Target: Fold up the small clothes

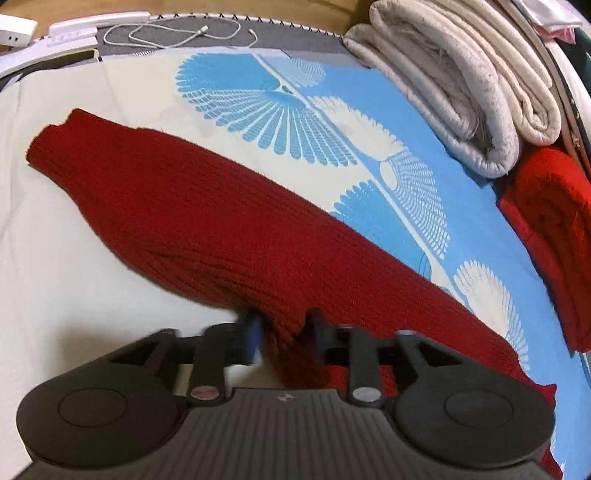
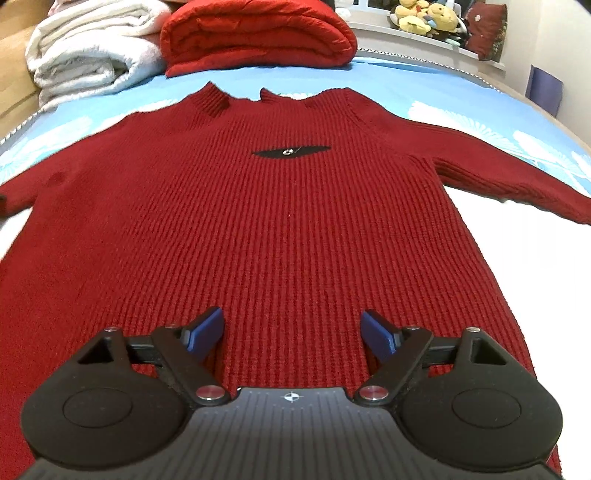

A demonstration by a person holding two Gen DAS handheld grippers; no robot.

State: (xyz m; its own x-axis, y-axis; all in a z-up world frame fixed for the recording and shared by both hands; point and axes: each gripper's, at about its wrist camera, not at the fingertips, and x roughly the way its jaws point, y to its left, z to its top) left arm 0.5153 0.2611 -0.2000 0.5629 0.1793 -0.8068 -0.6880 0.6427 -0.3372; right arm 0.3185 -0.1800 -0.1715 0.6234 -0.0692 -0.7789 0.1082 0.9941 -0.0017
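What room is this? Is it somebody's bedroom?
Probably a bedroom. The red sweater lies on a bed with a blue patterned sheet, folded blankets are stacked beside it, and stuffed toys sit on a ledge.

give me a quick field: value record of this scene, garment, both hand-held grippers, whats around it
garment: dark red knit sweater, spread flat, sleeves out to the sides
surface: bed sheet, blue and cream with a fan print
left hand-held gripper: at a sleeve, knit bunched between its fingers; grip unclear through blur
right hand-held gripper: open, above the lower body of the sweater, nothing gripped
behind the collar: folded red blanket, folded white blanket
far off: plush toys, white cable
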